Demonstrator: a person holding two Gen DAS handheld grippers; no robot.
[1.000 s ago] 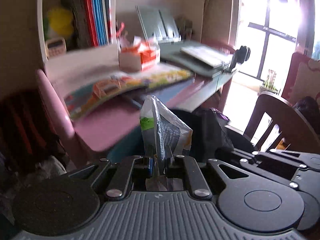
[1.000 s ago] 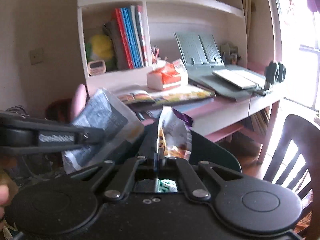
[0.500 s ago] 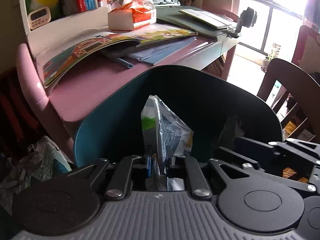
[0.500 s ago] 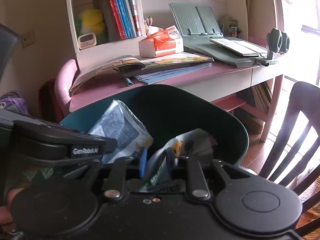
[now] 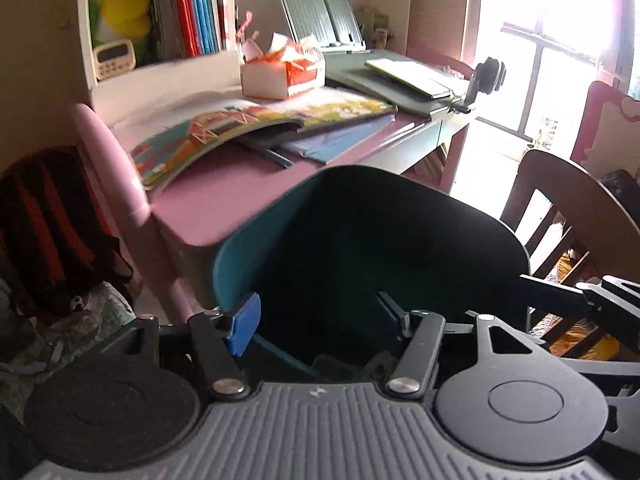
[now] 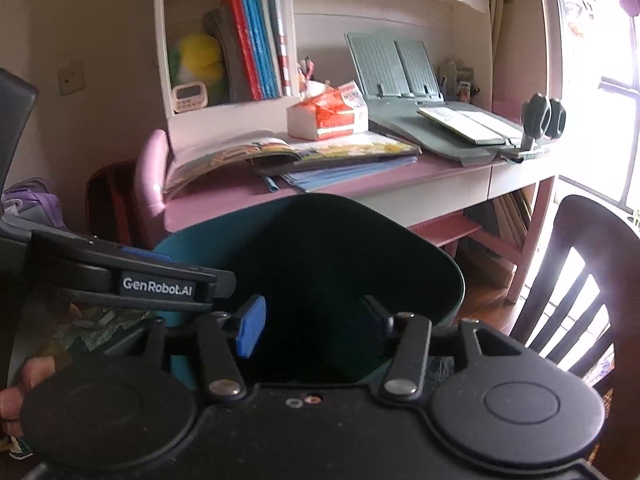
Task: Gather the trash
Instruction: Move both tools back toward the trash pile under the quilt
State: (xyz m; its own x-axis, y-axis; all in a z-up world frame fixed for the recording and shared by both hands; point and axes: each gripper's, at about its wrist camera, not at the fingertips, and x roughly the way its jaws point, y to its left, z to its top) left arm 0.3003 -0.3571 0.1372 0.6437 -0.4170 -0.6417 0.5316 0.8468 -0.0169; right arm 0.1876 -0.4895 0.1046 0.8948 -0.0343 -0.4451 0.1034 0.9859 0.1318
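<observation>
A teal trash bin (image 5: 236,252) stands on the floor in front of the pink desk, its inside dark. My left gripper (image 5: 318,322) hangs over the bin's near rim, jaws opening, nothing between its blue pads (image 5: 244,326). Crumpled wrappers (image 5: 360,364) lie dimly at the bin's bottom. In the right wrist view the same bin (image 6: 188,240) fills the middle. My right gripper (image 6: 316,330) is above its mouth, jaws opening and empty, one blue pad (image 6: 252,330) showing. The left gripper's arm (image 6: 120,276) reaches in from the left there.
The pink desk (image 5: 224,192) behind the bin carries open picture books (image 5: 224,128), a tissue box (image 5: 282,74) and a grey book stand (image 5: 320,12). A dark wooden chair (image 6: 580,272) stands to the right. A red-and-black backpack (image 5: 44,220) sits left. A person's fingers (image 6: 24,384) show low left.
Both grippers came down over the bin and opened. The silver-and-green wrapper left the left gripper and the snack wrapper left the right; both dropped into the bin.
</observation>
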